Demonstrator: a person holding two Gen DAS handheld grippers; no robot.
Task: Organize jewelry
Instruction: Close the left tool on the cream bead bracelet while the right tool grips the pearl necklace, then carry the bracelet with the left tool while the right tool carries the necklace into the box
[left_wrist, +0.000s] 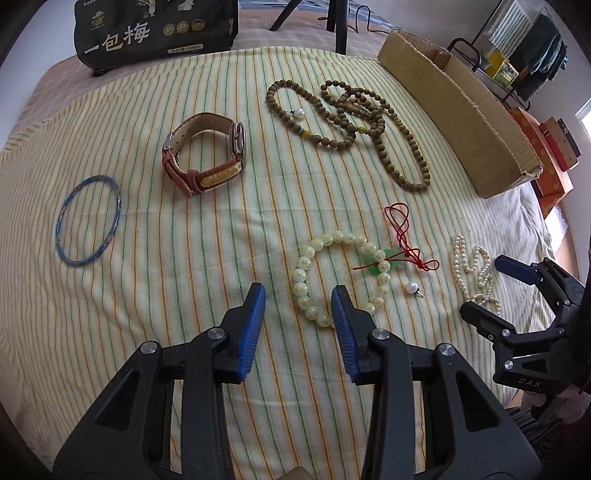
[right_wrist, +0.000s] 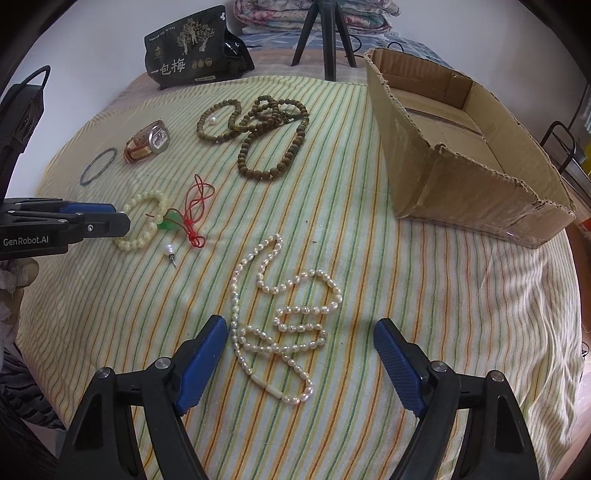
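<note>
Jewelry lies on a striped cloth. My left gripper (left_wrist: 298, 295) is open, its fingers straddling the near side of a cream bead bracelet (left_wrist: 317, 254) with a green charm and red cord (left_wrist: 400, 236). My right gripper (right_wrist: 300, 334) is open wide and empty, just above a white pearl necklace (right_wrist: 284, 314). A loose pearl pin (right_wrist: 170, 251) lies between the two pieces. Farther off are a brown bead necklace (left_wrist: 354, 122), a red-strap watch (left_wrist: 207, 155) and a blue bangle (left_wrist: 88, 219). The right gripper also shows in the left wrist view (left_wrist: 491, 284).
An open cardboard box (right_wrist: 461, 166) stands at the back right of the cloth. A dark snack bag (right_wrist: 184, 51) and tripod legs (right_wrist: 325, 33) are beyond the far edge. The cloth's edges drop off at left and right.
</note>
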